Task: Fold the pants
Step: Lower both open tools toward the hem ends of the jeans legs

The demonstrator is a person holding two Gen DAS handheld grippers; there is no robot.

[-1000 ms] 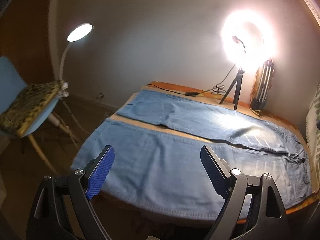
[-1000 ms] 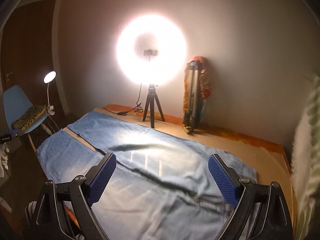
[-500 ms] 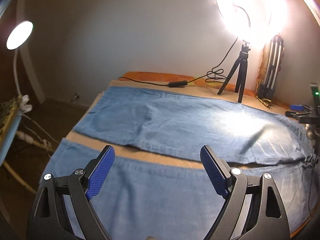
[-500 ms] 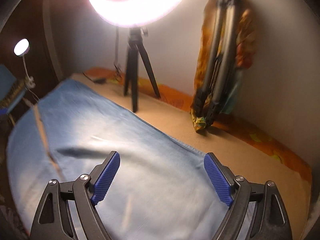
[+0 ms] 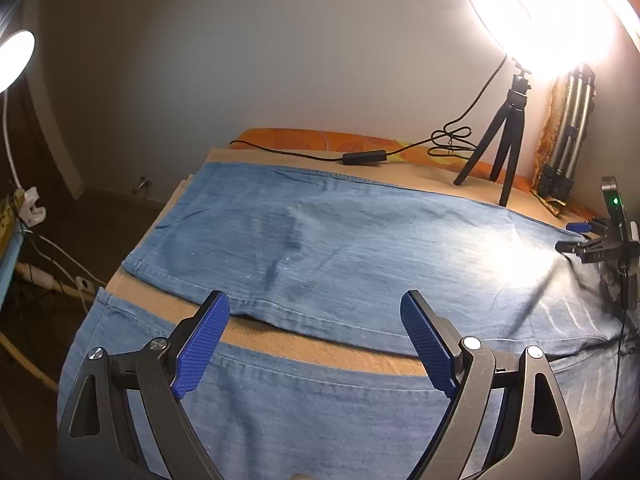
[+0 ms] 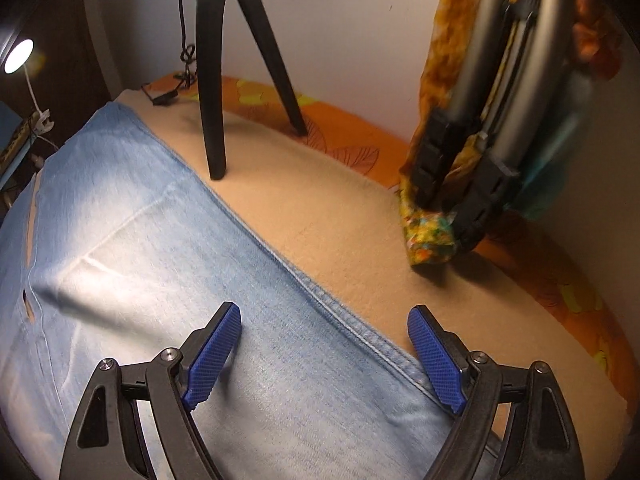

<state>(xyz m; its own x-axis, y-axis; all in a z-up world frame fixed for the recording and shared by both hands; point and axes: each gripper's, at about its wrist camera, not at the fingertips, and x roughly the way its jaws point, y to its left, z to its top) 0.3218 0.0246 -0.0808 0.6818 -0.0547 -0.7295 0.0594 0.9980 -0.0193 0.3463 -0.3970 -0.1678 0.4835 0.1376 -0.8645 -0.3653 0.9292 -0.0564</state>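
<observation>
Over the far side seam of the jeans (image 6: 168, 264), the right tool (image 6: 320, 354) has dropped close within the last second, its fingers spread and empty astride the hem. The left tool (image 5: 316, 344), also released, has advanced above the gap between the legs. Jeans lie flat on the blanket-covered worktop (image 6: 340, 224); both grasps look imminent.

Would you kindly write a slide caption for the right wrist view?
Open right gripper poised over the far side seam of blue jeans spread on a beige blanket.

A glaring ring light (image 5: 536, 12) on its tripod (image 5: 500, 132) stands against the plain grey wall (image 5: 260, 60).
</observation>
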